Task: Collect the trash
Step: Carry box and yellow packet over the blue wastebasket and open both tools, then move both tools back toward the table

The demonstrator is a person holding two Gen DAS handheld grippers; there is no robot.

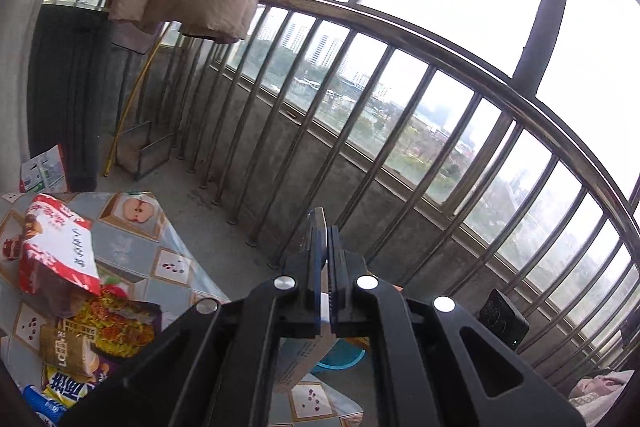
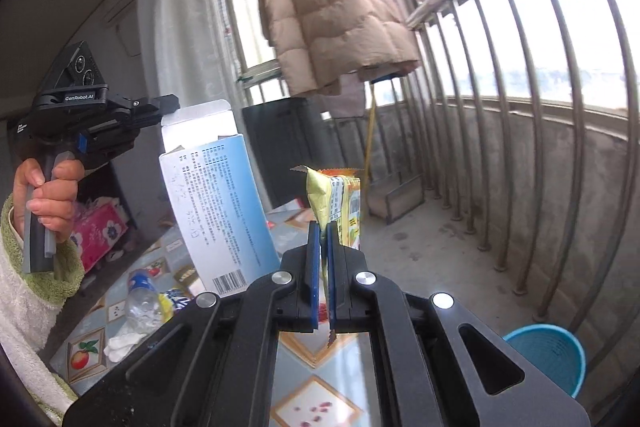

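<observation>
The yellow snack wrapper (image 2: 340,203) stands clamped in the right gripper (image 2: 324,259) fingers above the desk (image 2: 320,359). Only the right wrist view shows the left gripper (image 2: 170,107) gripping the white-and-blue carton (image 2: 220,203); the left view shows wrappers (image 1: 76,287) heaped at the desk's left edge.

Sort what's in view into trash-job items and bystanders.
Job: left gripper holding white-blue carton; right gripper holding yellow wrapper; blue bin; red snack bag; plastic bottle.
Bystanders: tan coat; railing; tissue box.
</observation>
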